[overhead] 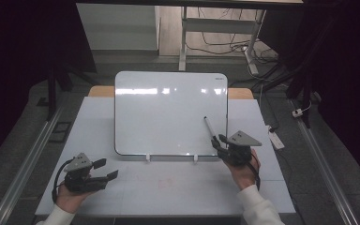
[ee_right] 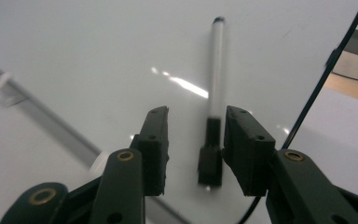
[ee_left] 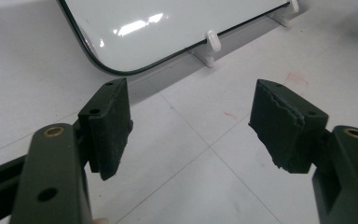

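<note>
A white whiteboard [overhead: 168,112] [ee_left: 168,28] [ee_right: 98,56] lies propped at the middle of the table. On its right part rests a white marker with a black end [overhead: 211,127] [ee_right: 216,70]. My right gripper [overhead: 220,143] [ee_right: 196,114] sits at the board's lower right corner, jaws apart. The marker's black end lies between them, close to the right-hand jaw, with a clear gap on the other side. My left gripper [overhead: 105,169] [ee_left: 191,126] hovers over the table near the front left, open and holding nothing, pointing toward the board's lower left corner.
Two small white clips [overhead: 147,158] [ee_left: 212,42] hold the board's front edge. The white tabletop [overhead: 168,187] carries faint red marks in front of the board. Beyond the table stand a desk frame [overhead: 183,42] and floor cables [overhead: 225,47]. Metal rails [overhead: 23,164] run along both sides.
</note>
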Motion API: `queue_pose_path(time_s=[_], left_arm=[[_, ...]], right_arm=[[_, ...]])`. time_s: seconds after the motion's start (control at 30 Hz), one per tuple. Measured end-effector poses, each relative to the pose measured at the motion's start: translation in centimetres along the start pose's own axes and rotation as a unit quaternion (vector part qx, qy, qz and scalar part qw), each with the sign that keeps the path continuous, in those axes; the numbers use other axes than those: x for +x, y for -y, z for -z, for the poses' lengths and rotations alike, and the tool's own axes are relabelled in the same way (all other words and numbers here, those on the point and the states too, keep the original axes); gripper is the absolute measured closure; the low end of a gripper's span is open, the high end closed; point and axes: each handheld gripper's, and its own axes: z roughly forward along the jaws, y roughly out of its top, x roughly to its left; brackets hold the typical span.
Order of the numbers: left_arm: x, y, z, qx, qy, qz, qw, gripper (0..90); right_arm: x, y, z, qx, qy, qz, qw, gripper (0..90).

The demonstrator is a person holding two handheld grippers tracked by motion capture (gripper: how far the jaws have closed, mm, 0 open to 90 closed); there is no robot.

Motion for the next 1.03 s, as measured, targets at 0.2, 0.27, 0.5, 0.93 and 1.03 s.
queue_pose_path(time_s=[0.2, 0.27, 0.5, 0.93, 1.03], left_arm=[[-0.2, 0.0, -0.5, 0.008, 0.005, -0.006, 0.9999, 28.7], [-0.3, 0.0, -0.7, 0.008, 0.007, -0.009, 0.9999, 26.6], [-0.5, 0.3, -1.0, 0.015, 0.009, -0.021, 0.9996, 23.6], [-0.4, 0.4, -1.2, 0.019, 0.007, -0.022, 0.9996, 23.7], [-0.4, 0.4, -1.2, 0.018, 0.007, -0.021, 0.9996, 23.7]], right_arm=[[-1.0, 2.6, 2.5, -0.002, -0.038, 0.0, 0.9993, 53.6], [-1.2, 3.4, 3.1, -0.007, -0.048, -0.007, 0.9988, 51.5], [-1.7, 6.3, 4.0, 0.0, -0.057, -0.001, 0.9984, 46.1], [-1.8, 6.7, 3.9, 0.003, -0.064, -0.002, 0.998, 45.4], [-1.8, 6.7, 4.0, 0.002, -0.064, -0.001, 0.998, 44.9]])
